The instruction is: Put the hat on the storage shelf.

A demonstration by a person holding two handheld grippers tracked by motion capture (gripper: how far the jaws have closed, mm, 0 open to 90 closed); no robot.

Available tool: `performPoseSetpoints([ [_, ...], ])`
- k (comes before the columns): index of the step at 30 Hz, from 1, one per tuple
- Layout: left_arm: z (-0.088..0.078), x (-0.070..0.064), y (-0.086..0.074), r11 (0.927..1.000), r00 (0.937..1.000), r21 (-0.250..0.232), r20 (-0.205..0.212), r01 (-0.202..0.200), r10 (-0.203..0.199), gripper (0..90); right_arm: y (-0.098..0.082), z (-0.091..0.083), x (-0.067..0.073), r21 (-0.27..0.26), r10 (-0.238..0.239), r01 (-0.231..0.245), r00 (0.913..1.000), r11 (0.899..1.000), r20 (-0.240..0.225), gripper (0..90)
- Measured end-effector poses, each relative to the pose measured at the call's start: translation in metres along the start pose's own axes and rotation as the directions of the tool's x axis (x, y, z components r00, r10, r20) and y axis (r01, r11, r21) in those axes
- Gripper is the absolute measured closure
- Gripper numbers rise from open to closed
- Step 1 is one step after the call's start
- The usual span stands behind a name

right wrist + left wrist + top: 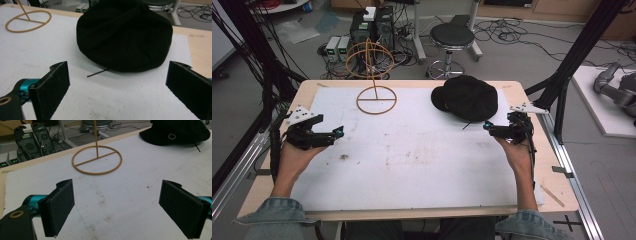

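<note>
My right gripper (488,127) sits at the right side of the bench (512,87), jaws spread wide with nothing between them. In the right gripper view the two black pads (53,86) frame bare white mat (105,100), and straight ahead of them lies the black cap (125,37), near but not touching. A thin black cord (98,72) trails out from under the cap's near edge onto the mat. From the high view the cap (467,97) rests at the far right of the mat, just beyond that gripper.

My left gripper (339,132) is well apart from it, at the left edge of the mat, also wide open and holding nothing. In the left gripper view its pads (61,206) point across stained mat toward the yellow wire stand (97,160), whose ring base lies flat with a post rising from it. The stand (376,99) stands at the far middle of the bench, left of the cap. Beyond the bench are a stool (452,37) and computer boxes (372,25) on the floor.
</note>
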State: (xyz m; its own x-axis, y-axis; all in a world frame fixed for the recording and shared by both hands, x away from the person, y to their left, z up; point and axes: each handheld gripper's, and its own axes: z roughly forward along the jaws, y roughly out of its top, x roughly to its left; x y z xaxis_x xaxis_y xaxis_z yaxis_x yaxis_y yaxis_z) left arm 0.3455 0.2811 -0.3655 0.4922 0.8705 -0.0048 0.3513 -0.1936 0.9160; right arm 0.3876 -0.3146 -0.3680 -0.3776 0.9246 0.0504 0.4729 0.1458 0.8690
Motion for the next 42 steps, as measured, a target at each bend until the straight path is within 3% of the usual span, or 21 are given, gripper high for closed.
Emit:
performPoseSetpoints([
  [6, 0.000, 0.001, 0.001, 1.0000, 1.0000, 0.006, -0.003, -0.001, 0.001, 13.3, 0.010, 0.002, -0.002, 0.009, 0.013, -0.013, 0.9999, 1.000, 0.005, 4.7],
  [20, -0.003, 0.002, 0.001, 1.0000, 1.0000, 0.003, -0.008, -0.006, 0.006, 13.3, 0.068, 0.009, -0.017, -0.012, 0.033, -0.032, 0.9993, 0.999, 0.019, 4.7],
  [33, -0.004, 0.002, 0.001, 1.0000, 1.0000, 0.002, -0.008, -0.002, 0.002, 13.6, 0.120, 0.020, -0.027, -0.054, 0.020, -0.017, 0.9986, 0.998, 0.049, 4.8],
  [42, -0.005, 0.002, 0.001, 1.0000, 0.9999, -0.003, -0.012, -0.002, 0.002, 13.6, 0.130, 0.042, -0.035, -0.088, 0.047, -0.041, 0.9970, 0.995, 0.061, 4.8],
])
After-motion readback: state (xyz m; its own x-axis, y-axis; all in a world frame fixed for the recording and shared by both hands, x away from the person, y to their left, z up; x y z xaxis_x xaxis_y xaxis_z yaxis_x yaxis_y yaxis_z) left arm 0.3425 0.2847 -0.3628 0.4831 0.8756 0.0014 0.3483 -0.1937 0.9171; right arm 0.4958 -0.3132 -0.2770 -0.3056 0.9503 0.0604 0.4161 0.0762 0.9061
